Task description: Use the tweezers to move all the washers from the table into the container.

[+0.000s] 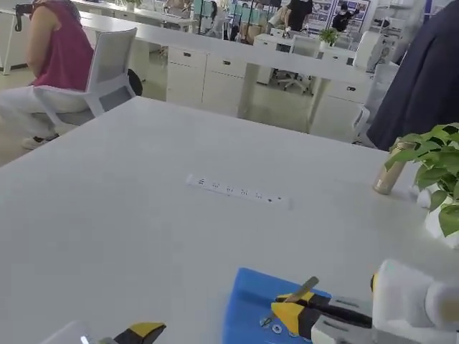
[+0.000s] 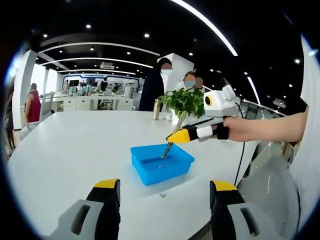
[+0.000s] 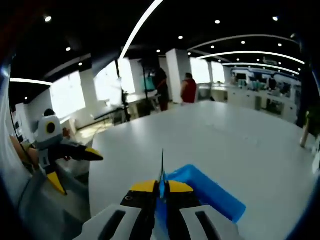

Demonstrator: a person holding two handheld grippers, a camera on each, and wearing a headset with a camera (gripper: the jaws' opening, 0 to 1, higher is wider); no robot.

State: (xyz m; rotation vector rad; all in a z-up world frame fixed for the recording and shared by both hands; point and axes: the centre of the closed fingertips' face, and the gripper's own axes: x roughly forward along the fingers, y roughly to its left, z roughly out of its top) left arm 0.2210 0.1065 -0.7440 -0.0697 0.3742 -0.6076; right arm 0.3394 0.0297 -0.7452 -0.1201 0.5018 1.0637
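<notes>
Right gripper (image 3: 161,190) is clamping the tweezers (image 3: 162,169), their tip pointing into the blue container (image 2: 152,176), where washers (image 1: 277,329) are lying. Left gripper (image 2: 165,187) is standing released and empty. One washer (image 2: 162,195) is resting on the table (image 2: 75,150) just beside the container.

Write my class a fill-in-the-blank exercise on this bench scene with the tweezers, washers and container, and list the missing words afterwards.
The right claw grips the tweezers, whose tips dip into the ____ container.
The left claw has its jaws ____.
One washer lies outside the container on the ____ table.
Missing words: blue; open; white.
</notes>
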